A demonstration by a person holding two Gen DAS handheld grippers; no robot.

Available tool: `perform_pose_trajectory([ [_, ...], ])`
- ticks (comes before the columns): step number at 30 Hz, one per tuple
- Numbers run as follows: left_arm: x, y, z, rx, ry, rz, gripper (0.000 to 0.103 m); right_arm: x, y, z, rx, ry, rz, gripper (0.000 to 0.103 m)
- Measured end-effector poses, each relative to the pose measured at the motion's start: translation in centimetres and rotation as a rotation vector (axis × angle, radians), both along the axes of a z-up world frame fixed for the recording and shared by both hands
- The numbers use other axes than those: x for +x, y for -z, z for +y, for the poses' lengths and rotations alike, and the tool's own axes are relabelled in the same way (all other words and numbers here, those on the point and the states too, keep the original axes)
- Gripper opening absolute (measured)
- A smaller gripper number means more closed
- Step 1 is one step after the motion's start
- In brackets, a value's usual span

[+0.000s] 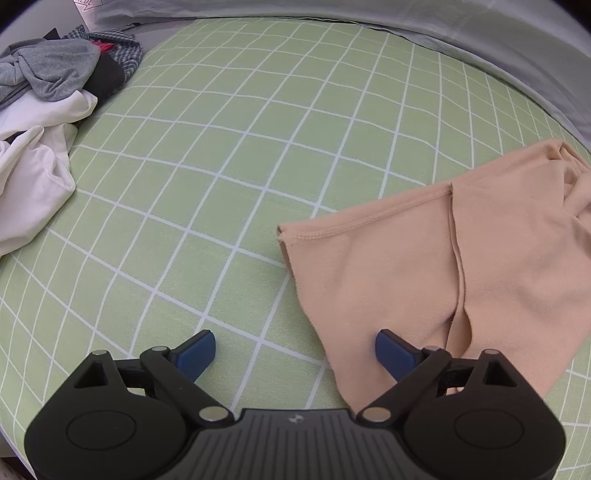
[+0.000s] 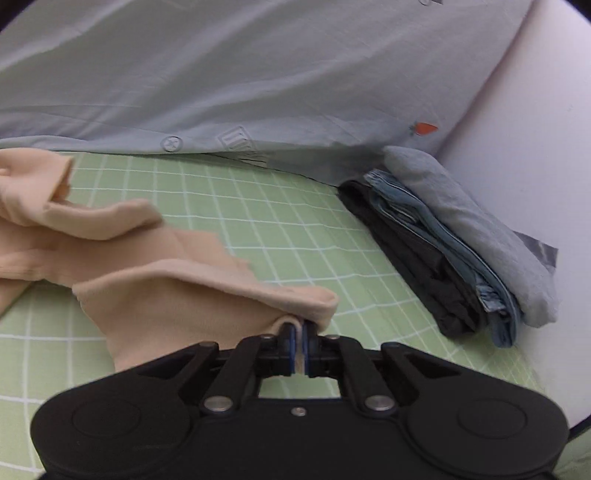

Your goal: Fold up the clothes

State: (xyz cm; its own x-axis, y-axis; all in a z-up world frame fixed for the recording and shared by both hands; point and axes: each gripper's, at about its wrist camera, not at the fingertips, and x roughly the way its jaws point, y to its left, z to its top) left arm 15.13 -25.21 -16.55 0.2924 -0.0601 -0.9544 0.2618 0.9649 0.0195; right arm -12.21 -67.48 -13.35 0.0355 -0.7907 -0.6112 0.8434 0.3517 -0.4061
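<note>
Fingers of the right gripper (image 2: 300, 332) are pinching an edge of the beige garment (image 1: 424, 258), which is lying partly doubled on the green checked bed (image 1: 221, 166); the left gripper (image 1: 295, 350) is hovering with fingers wide, empty. A folded stack (image 2: 461, 251) is sitting aside, and a crumpled heap (image 1: 48, 85) is probably waiting.

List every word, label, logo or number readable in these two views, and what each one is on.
No text reads in full.
White item, top left of left view: cut-off letters, unreadable.
Left gripper body: small emblem, no letters.
Pale blue bedding: circled motif, blurred striped print, small orange shape, cut-off marks at top; none legible.
Beige garment, held by right gripper, and folded stack: no print visible.
</note>
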Motion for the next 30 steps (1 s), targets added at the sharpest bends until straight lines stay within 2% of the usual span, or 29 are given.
perform_pose_trajectory([
  [2,0.1,0.1,0.0,0.0,0.001,0.001,0.095,-2.1,-0.1,-1.5,0.045,0.08,-0.006,0.006],
  [3,0.2,0.1,0.0,0.0,0.001,0.001,0.095,-2.6,-0.1,-1.7,0.061,0.093,-0.013,0.013],
  [4,0.2,0.1,0.0,0.001,0.001,0.001,0.096,-2.5,-0.2,-1.3,0.058,0.088,-0.015,0.027],
  [5,0.3,0.2,0.1,0.003,0.001,-0.001,0.096,-2.4,-0.3,-0.8,0.047,0.08,-0.013,0.035],
  [6,0.3,0.2,0.1,0.005,0.0,-0.002,0.096,-1.7,-0.5,0.4,0.027,0.057,-0.008,0.049],
  [7,0.2,0.2,0.0,0.006,-0.001,-0.003,0.096,-0.8,-0.7,1.6,0.016,0.028,-0.009,0.058],
  [8,0.1,0.2,0.0,0.007,-0.004,-0.005,0.096,0.4,-0.9,2.5,0.019,-0.008,-0.022,0.062],
  [10,-0.2,0.1,-0.1,0.01,-0.008,-0.006,0.096,2.5,-1.3,4.7,0.031,-0.08,-0.061,0.084],
  [12,-0.6,0.0,-0.1,0.015,-0.003,-0.005,0.096,4.8,-1.5,7.8,0.05,-0.209,-0.081,0.091],
  [16,-1.2,-0.1,0.3,0.019,0.006,-0.007,0.096,9.6,-2.0,14.1,0.091,-0.488,-0.114,0.093],
  [21,-2.2,0.0,1.1,0.011,0.017,-0.014,0.096,15.1,-1.2,19.8,0.268,-0.789,-0.117,0.094],
  [25,-2.9,0.0,1.7,0.005,0.029,-0.023,0.099,18.0,0.0,22.9,0.443,-0.828,-0.167,0.093],
  [27,-2.9,0.1,1.9,-0.002,0.03,-0.028,0.1,18.4,0.9,23.6,0.509,-0.813,-0.165,0.089],
  [30,-2.8,0.4,2.3,-0.013,0.024,-0.026,0.102,17.9,1.4,24.7,0.466,-0.853,-0.144,0.083],
])
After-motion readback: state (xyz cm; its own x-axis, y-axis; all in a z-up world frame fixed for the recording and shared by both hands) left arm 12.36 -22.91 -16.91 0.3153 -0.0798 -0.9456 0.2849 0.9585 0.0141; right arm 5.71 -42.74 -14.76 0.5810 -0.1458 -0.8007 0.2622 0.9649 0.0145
